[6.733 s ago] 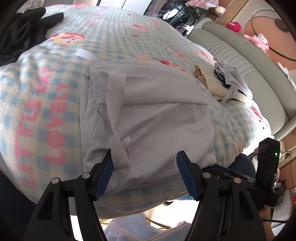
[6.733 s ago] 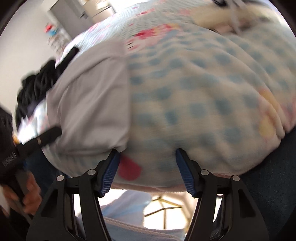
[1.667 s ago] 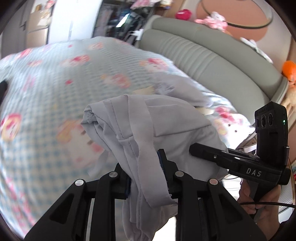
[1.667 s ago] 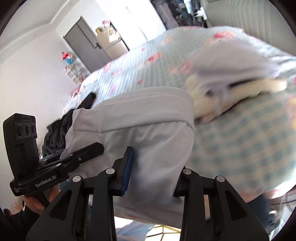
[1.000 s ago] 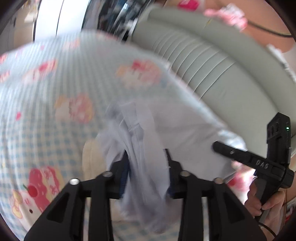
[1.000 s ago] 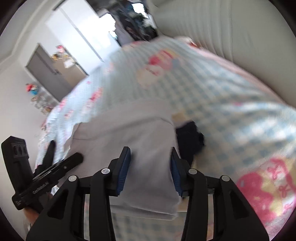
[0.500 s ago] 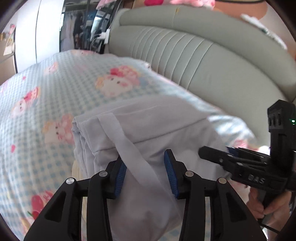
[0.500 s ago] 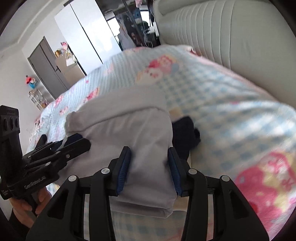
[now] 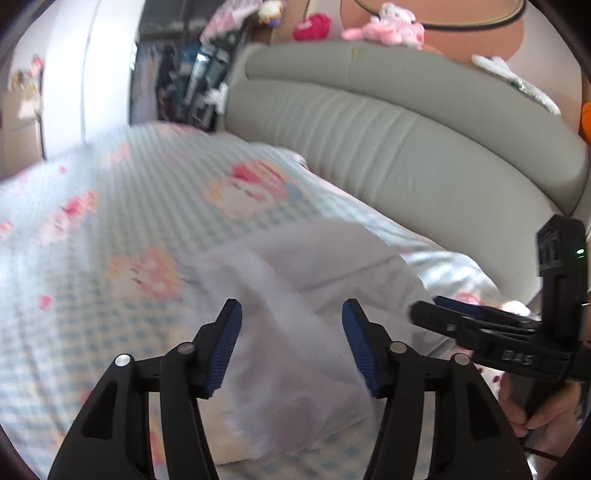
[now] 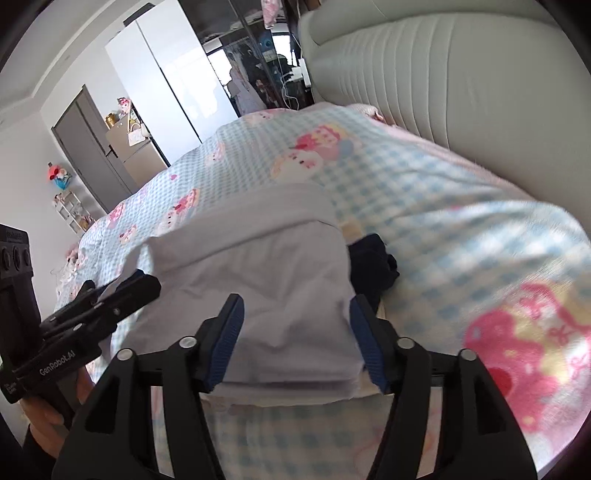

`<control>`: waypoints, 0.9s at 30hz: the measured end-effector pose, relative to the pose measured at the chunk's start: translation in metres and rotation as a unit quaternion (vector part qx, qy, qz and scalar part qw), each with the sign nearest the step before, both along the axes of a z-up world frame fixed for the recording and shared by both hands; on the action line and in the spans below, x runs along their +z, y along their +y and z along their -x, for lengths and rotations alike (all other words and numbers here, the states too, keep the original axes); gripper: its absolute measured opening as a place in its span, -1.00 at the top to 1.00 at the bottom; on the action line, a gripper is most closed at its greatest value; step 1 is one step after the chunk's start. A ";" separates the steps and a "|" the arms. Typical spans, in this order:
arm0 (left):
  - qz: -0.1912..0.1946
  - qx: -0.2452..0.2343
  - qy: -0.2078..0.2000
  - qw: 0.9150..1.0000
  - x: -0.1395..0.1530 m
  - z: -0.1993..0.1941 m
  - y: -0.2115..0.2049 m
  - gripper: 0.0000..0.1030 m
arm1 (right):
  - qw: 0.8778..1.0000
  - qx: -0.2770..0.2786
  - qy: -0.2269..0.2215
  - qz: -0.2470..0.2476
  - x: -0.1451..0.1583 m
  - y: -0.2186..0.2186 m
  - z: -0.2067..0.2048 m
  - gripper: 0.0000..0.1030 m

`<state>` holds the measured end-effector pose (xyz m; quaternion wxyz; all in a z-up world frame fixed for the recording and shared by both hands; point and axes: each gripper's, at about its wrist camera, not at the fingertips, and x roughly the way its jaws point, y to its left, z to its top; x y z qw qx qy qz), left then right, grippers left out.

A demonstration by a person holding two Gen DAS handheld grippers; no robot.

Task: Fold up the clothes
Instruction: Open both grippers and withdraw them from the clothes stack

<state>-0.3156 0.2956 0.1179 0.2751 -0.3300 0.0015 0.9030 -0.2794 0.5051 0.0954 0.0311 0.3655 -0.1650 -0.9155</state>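
Note:
A folded pale lilac garment (image 9: 325, 280) (image 10: 258, 280) lies on a small pile of clothes on the bed. My left gripper (image 9: 291, 332) hovers just over its near edge, jaws opening. The blurred cloth lies loose between the pads (image 9: 229, 339), not pinched. My right gripper (image 10: 295, 332) is at the garment's other near corner, jaws also opening, the pads (image 10: 364, 343) clear of the fabric. Each gripper shows in the other's view: the right gripper (image 9: 480, 332) and the left gripper (image 10: 96, 306), each with a hand on its handle.
A dark navy piece (image 10: 373, 266) and a cream one (image 10: 349, 229) stick out from under the garment. The blue checked blanket (image 10: 443, 206) with pink cartoon prints covers the bed. A grey padded headboard (image 9: 406, 155) runs behind, with plush toys (image 9: 384, 27) above.
Both grippers have spread their jaws and let go of the lilac garment. It now rests on the pile, and both grippers have drawn back a little from it.

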 end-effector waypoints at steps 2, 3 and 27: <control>0.001 0.011 0.008 1.000 0.011 -0.002 -0.017 -0.37 | 1.000 0.003 0.004 -0.009 0.012 -0.012 -0.002 -0.32; 0.002 0.018 0.012 1.000 0.016 -0.002 -0.028 -0.42 | 1.000 0.005 0.007 -0.013 0.018 -0.021 -0.003 -0.40; 0.066 0.234 0.021 0.970 0.035 -0.102 -0.318 -0.63 | 0.991 0.129 -0.015 -0.016 0.020 -0.276 -0.034 -0.67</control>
